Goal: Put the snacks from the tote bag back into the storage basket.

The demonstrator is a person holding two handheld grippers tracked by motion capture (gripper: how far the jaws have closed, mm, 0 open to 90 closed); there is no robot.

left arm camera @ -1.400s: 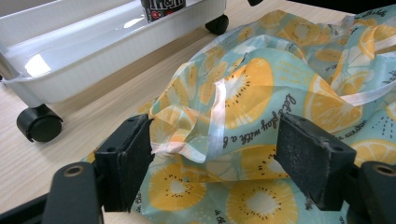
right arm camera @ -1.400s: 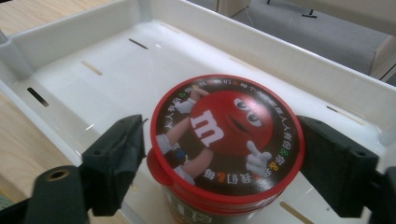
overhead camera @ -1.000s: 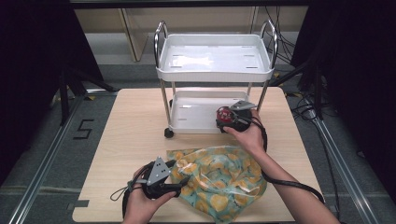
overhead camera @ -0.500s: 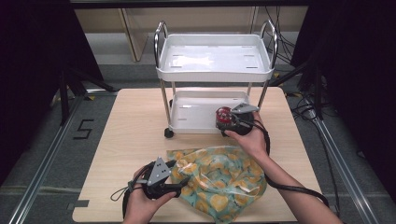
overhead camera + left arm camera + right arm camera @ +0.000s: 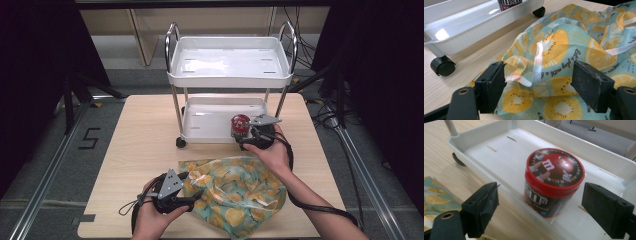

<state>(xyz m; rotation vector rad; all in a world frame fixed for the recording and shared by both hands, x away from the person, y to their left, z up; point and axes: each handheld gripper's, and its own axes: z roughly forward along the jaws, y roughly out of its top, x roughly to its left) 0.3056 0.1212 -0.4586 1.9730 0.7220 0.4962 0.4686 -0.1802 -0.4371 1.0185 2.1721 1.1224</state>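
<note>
Your right gripper [image 5: 541, 212] is spread wide, nothing held. The red candy tub [image 5: 554, 181] stands upright just ahead of it, centred between the two jaws but clear of both. It sits on the lower tray [image 5: 506, 150] of the white cart [image 5: 230, 70], close to the near rim. That rim lies between you and the tub's base, so a straight level approach would likely meet the tray wall first; judged from here, you need to come in above the rim. There is free tray to the tub's far side and to the jaws' left, and the upper tray [image 5: 230, 62] overhead limits how high you can lift inside the cart.

Your left gripper [image 5: 541, 90] is also parted and grips nothing. The lemon-print bag [image 5: 564, 50] lies crumpled on the table directly ahead, a raised fold with a pale ribbon standing between the jaws without firm contact. That position suits pinching the bag's edge to hold it open, in my judgement. A cart castor [image 5: 442, 65] stands well off to the left jaw's side, with bare table [image 5: 140, 130] between.
</note>
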